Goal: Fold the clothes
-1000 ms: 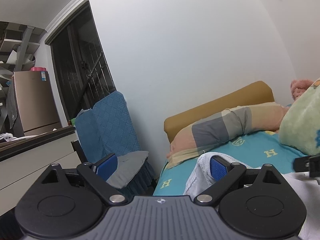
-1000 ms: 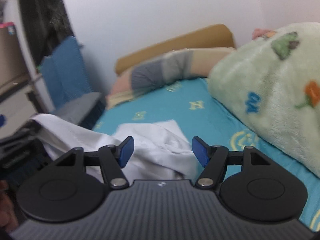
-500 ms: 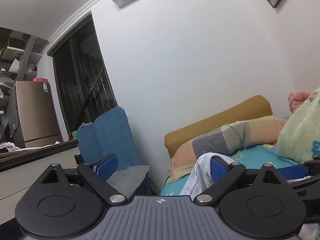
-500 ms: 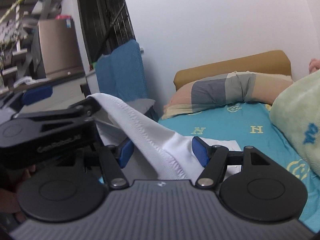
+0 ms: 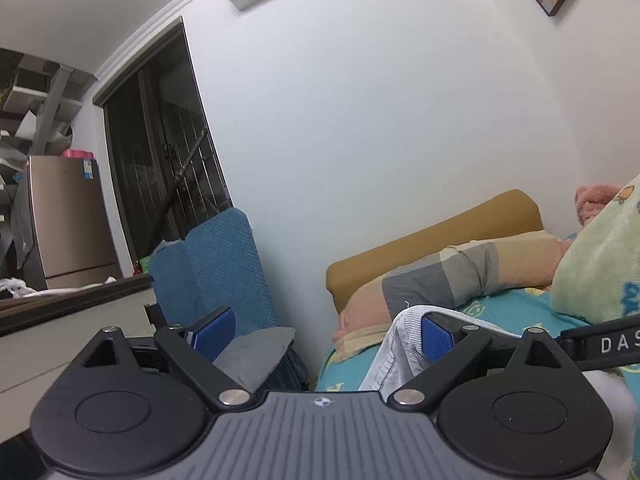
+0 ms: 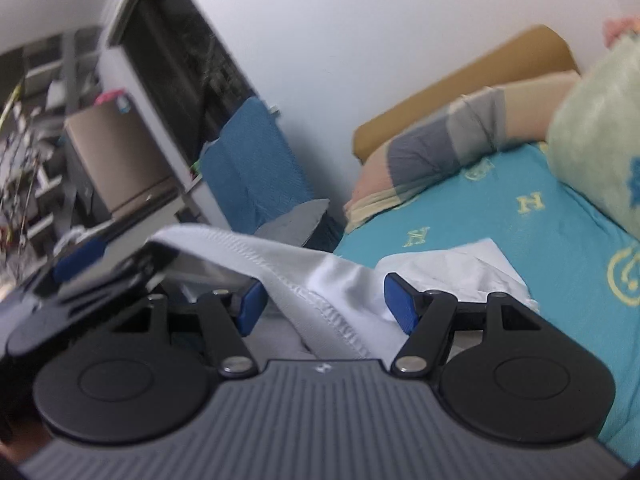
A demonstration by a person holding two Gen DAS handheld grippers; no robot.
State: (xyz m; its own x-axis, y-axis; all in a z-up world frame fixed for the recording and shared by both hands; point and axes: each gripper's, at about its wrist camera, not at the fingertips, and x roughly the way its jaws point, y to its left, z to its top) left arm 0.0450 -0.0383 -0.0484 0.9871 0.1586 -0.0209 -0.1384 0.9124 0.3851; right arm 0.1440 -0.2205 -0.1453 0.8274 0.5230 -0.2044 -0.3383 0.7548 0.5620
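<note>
Here my left gripper stands wide apart, the white garment's ribbed hem hooked over its right finger. My right gripper gapes too, cloth running between its fingers. Beyond lies a teal sheet printed "H".

Left gripper: raised above bed, aimed level at wall, jaws spread wide; white garment hem hooked over right fingertip. Right gripper: just right of left gripper above bed edge, rolled slightly, jaws apart, garment band running between them unclamped.
</note>
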